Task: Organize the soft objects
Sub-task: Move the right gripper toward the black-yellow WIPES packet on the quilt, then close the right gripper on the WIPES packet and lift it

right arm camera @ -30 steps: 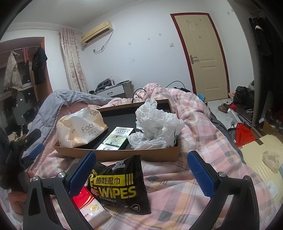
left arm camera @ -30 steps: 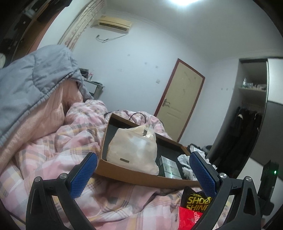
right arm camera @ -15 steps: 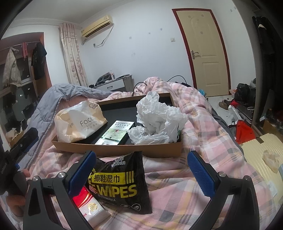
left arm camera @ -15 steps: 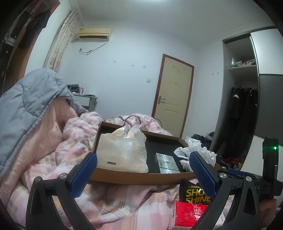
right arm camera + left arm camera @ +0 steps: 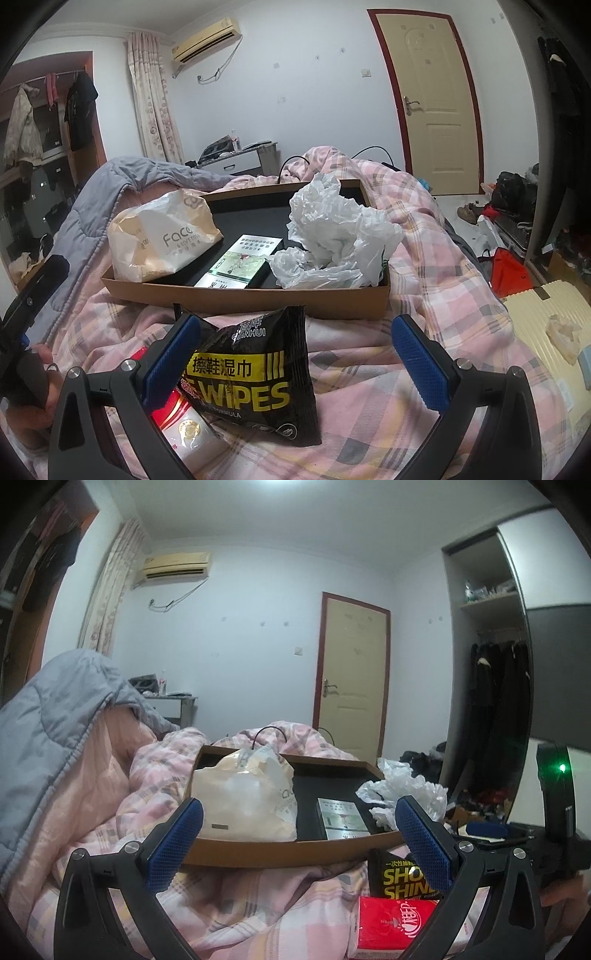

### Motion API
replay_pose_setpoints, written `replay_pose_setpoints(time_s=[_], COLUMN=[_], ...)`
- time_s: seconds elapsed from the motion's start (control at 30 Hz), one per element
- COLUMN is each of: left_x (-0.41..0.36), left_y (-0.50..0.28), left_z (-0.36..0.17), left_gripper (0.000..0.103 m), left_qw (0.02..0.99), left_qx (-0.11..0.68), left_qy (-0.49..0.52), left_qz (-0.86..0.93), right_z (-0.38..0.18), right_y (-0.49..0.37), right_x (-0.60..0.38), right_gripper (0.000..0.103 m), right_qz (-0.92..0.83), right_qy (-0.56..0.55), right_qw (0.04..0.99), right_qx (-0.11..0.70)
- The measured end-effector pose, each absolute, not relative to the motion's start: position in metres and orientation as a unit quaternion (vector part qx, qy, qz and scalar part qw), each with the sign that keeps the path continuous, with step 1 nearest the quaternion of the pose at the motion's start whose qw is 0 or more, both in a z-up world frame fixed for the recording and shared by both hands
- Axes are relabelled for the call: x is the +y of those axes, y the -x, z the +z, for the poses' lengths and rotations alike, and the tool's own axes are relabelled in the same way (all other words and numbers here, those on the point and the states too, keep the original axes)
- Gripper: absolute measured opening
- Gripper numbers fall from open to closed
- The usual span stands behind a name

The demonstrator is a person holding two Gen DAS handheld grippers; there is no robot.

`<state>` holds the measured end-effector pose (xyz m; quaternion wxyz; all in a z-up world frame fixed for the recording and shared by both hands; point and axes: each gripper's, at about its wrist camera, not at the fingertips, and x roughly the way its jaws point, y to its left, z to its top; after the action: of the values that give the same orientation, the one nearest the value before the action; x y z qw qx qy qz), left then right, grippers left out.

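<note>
Before the cardboard tray [image 5: 243,301], black wipes pack [image 5: 255,376] atop red packet [image 5: 173,417].

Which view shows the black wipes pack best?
The right wrist view: the black wipes pack lies nearly whole with its label readable. The left wrist view shows only part of it, cut off by a finger of the left hand-held gripper.

light: ceiling lamp [image 5: 280,483], glare, room dimmish
edges: fisheye bend, black corners
focus: mostly sharp
</note>
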<state>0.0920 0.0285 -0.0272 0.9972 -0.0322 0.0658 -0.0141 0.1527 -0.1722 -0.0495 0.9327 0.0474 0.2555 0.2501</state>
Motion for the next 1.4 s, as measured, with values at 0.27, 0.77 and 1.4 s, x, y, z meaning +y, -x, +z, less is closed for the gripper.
replay_pose_setpoints(time_s=[0.27,0.77,1.4], left_x=[0.015,0.024,0.029], left_y=[-0.089,-0.095,-0.099], left_z=[-0.028,-0.031,-0.032], left_gripper=[0.103,0.103,0.103], left_qw=[0.998,0.997,0.996], left_qx=[0.056,0.071,0.082], left_qy=[-0.006,0.021,0.033], left_qz=[-0.022,-0.021,-0.019], right_z=[-0.053,-0.053,-0.04], right_y=[-0.156,-0.151,-0.117], right_x=[-0.168,-0.156,-0.146], right_gripper=[0.102,0.092,0.006], right_qz=[0.25,0.238,0.201], right_qy=[-0.04,-0.002,0.069], right_qw=[0.93,0.935,0.963], right_qx=[0.265,0.264,0.168])
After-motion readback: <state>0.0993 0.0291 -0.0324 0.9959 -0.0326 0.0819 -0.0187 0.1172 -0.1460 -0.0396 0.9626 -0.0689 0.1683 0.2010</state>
